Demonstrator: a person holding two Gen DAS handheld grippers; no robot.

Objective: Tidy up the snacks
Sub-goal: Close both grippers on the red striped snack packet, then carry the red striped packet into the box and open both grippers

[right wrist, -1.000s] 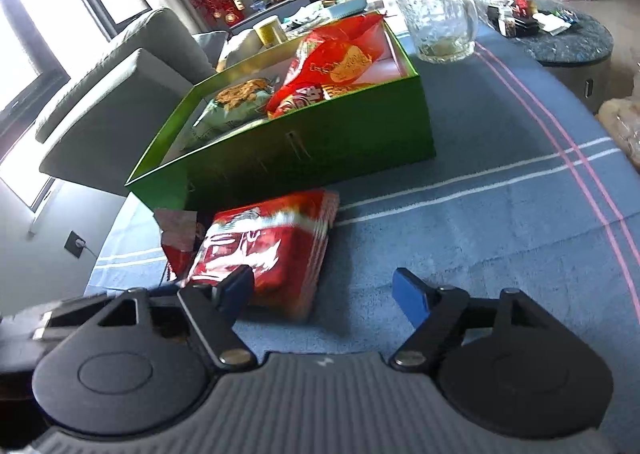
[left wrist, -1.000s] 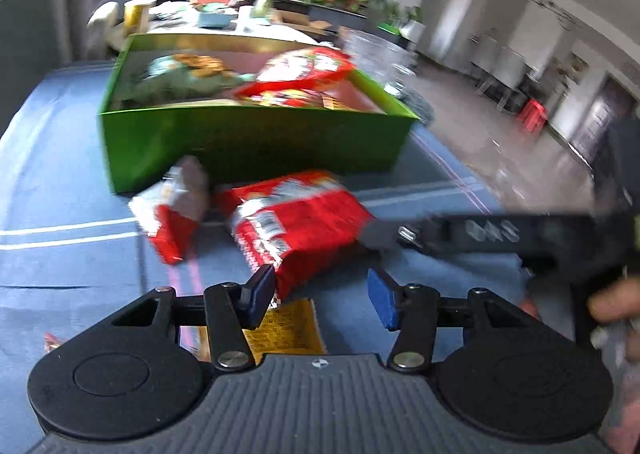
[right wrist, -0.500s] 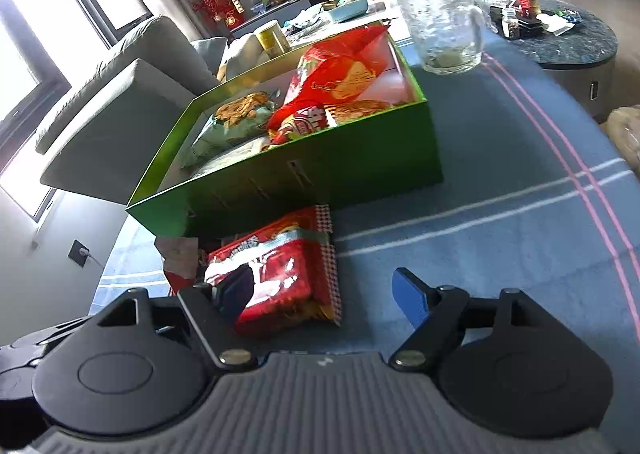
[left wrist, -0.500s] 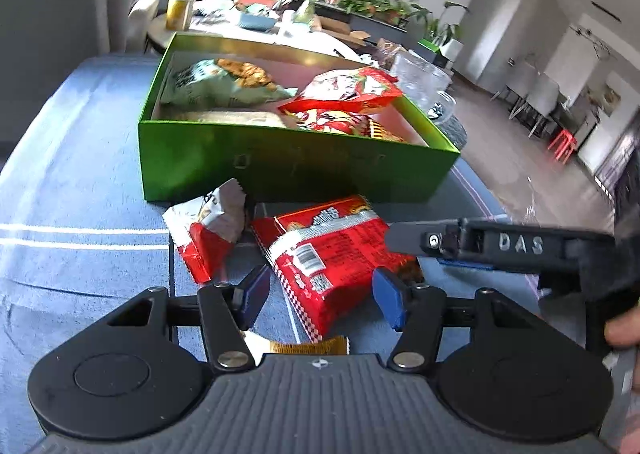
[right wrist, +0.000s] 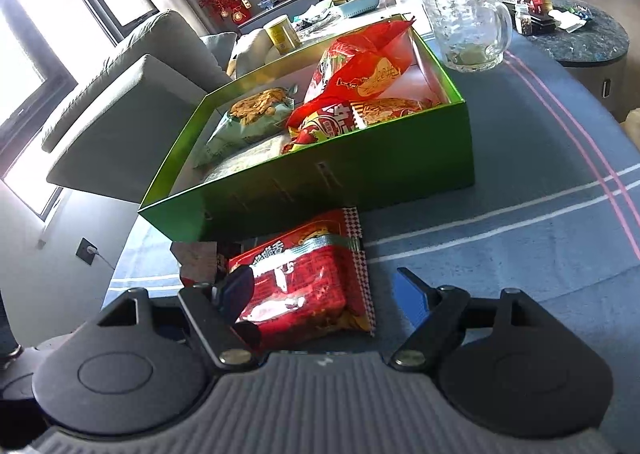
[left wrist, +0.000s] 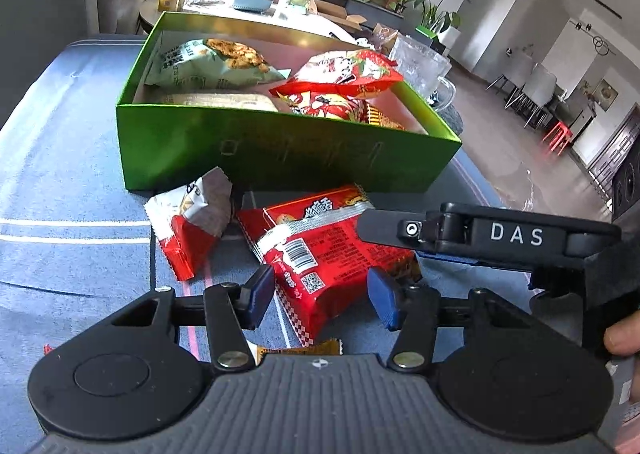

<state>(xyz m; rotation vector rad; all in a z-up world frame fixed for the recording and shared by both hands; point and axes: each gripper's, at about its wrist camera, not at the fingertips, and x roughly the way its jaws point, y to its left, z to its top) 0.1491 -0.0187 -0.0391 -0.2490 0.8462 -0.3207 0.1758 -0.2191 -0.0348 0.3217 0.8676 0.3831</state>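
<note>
Status: green box point(left wrist: 280, 150) is my ref. Already in it: pale-green bag point(left wrist: 208, 62) at the far-left end, red bags point(left wrist: 344, 74) on the right side, a flat pale pack near the front wall. So prob more than half done, judging by what's in vs out.

Left outside, all on the blue cloth point(left wrist: 60, 174) just in front of the box front wall: red pack point(left wrist: 320, 254), red/white pack point(left wrist: 192, 226) just left of it, and an orange wrapper point(left wrist: 304, 348) closer to me, mostly hidden under my left rig.

Left gripper point(left wrist: 320, 294): jaws closing, fairly narrow, red pack's near end sits between the pads point(left wrist: 260, 290), no clear pinch yet.

Right gripper point(right wrist: 324, 294): jaws wide, red pack point(right wrist: 304, 286) between them. Left pad looks to be on the pack's edge, right pad is clear of it. Not holding.

Glass mug point(right wrist: 464, 22) is just past the box's far-right corner, not part of the job.

Est. remaining: 3 items into the box, red pack first. Free space in the box looks to be at the right end.
</note>
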